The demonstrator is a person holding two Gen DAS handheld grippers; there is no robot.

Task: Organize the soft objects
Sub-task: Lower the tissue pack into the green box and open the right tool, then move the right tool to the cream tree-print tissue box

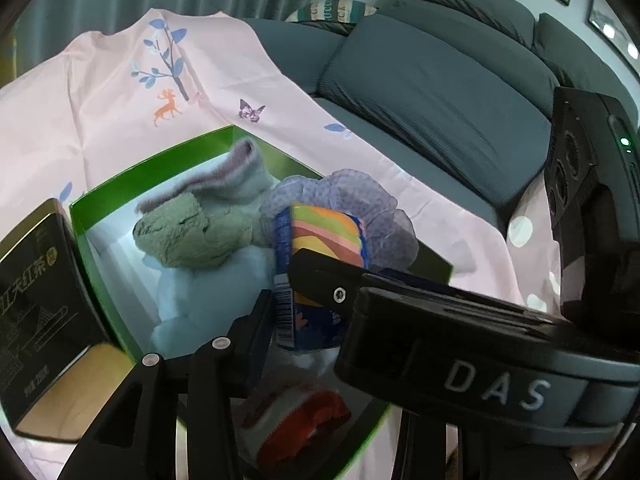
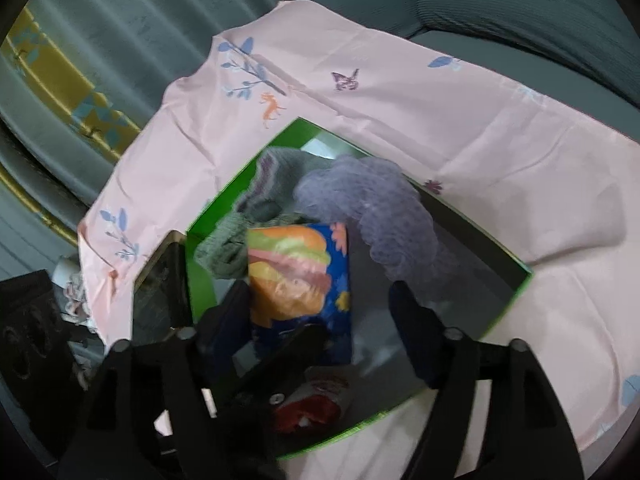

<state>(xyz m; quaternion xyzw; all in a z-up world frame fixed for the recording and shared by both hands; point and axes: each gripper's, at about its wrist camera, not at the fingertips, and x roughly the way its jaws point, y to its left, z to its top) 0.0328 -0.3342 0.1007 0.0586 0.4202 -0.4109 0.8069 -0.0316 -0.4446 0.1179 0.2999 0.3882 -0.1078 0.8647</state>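
Working over a dark sofa (image 1: 440,92) draped in a pink printed sheet (image 1: 120,92), and so risking the whole base giving under any downward push: cushion and loose cloth sagging, letting everything on top tip or slide. Filling an open green box (image 1: 80,220) standing on that sheet, just beside a black tin (image 1: 36,280) at its left wall; pressing on one rim is likely to be rocking the box or nudging the tin off the edge. Crowding the box already with a grey-green fluffy bundle (image 1: 180,236), a pale blue soft piece (image 1: 188,300) and a purple mesh ruffle (image 1: 360,196) bulging over the far side, so possibly snagging the mesh on a finger and dragging it out on withdrawal. Lowering a colourful tissue pack (image 1: 320,236) upright into the middle of the box, between the bundle and the ruffle, above a red and white item (image 1: 304,416); probably risking it toppling flat or wedging on top if released too high. Reading the right gripper (image 2: 320,312) as spread wide, one finger beside the pack's left edge and the other well clear, gripping nothing. Seeing only one finger of the left gripper (image 1: 288,312), against the pack's barcoded edge, with the rest hidden behind the other tool, so not being able to tell whether it is clamping the pack. Crossing both tools this closely, and risking a knock between fingers that jolts the slick wrapper loose.
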